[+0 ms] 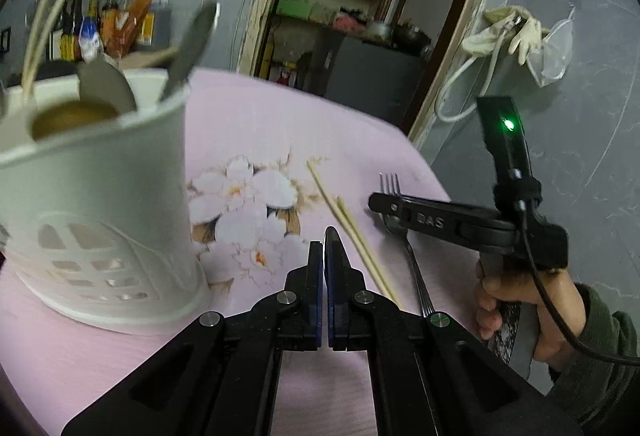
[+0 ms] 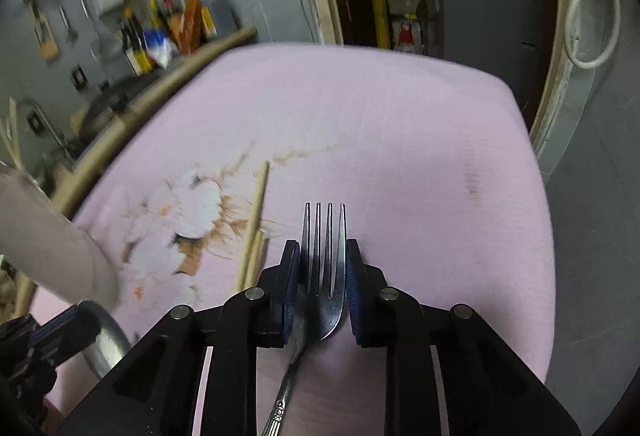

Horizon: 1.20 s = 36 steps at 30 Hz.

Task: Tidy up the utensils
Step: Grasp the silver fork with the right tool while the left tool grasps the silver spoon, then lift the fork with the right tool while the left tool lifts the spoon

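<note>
The only readable lettering is "DAS", raised on the black side of the right tongs [image 1: 383,205], seen from the left wrist view. Labels on the bottles [image 1: 94,24] beyond the counter's far edge are too blurred to read.

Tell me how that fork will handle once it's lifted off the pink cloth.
The fork looks like polished metal, so it is probably stiff but slippery between the pads. The right hand-held gripper brackets its head, leaving the long handle trailing, so it may pivot downward. It lies flat and seems unlikely to roll.
</note>
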Tool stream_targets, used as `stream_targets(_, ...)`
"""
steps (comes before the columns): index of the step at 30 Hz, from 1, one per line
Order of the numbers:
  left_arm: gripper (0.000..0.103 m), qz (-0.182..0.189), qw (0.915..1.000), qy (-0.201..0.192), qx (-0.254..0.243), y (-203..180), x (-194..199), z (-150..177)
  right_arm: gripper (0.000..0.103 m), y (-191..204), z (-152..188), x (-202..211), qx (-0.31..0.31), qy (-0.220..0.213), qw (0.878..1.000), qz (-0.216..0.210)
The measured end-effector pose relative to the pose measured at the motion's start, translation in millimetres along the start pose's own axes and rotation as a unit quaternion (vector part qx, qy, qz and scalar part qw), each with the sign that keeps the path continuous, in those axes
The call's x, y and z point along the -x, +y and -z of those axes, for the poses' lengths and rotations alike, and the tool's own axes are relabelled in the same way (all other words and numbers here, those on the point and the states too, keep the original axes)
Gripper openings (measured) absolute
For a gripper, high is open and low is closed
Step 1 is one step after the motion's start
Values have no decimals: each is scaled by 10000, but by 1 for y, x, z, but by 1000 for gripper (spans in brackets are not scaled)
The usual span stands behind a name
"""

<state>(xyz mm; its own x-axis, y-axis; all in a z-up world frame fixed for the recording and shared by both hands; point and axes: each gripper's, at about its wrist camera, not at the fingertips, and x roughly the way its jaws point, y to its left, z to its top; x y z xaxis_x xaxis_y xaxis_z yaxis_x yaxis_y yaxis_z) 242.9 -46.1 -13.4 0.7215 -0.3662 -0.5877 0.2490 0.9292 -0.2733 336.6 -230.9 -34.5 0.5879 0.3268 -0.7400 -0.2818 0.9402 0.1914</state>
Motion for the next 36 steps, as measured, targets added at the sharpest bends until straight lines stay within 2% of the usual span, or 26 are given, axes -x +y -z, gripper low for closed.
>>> stream_targets(6, 0, -93, 9971, -699, -288, -12, 25, 1, 19, 18, 18, 43, 321, -807, 9962, -2)
stream_targets(11, 0, -203, 9925, -1109, -477, -15, 43, 3, 19, 47, 42, 77, 895, -1631, 9820, 323)
stream_targets(16, 0, -218, 9910, -1250, -427, -8, 54, 8, 19, 65, 64, 98, 1164, -2196, 9675, 462)
stream_targets(22, 0, -248, 9885, -1457, -327, 1, 72, 13, 19, 73, 86, 121, 1209, -2751, 9521, 565)
stream_targets(31, 0, -275, 9869, -1557, -322, 5, 91, 17, 19, 86, 105, 148, 1222, -3141, 9396, 597)
stream_targets(36, 0, -243, 9872, -1546, -298, 7, 97, 21, 19, 80, 124, 167, 1160, -3427, 9318, 287)
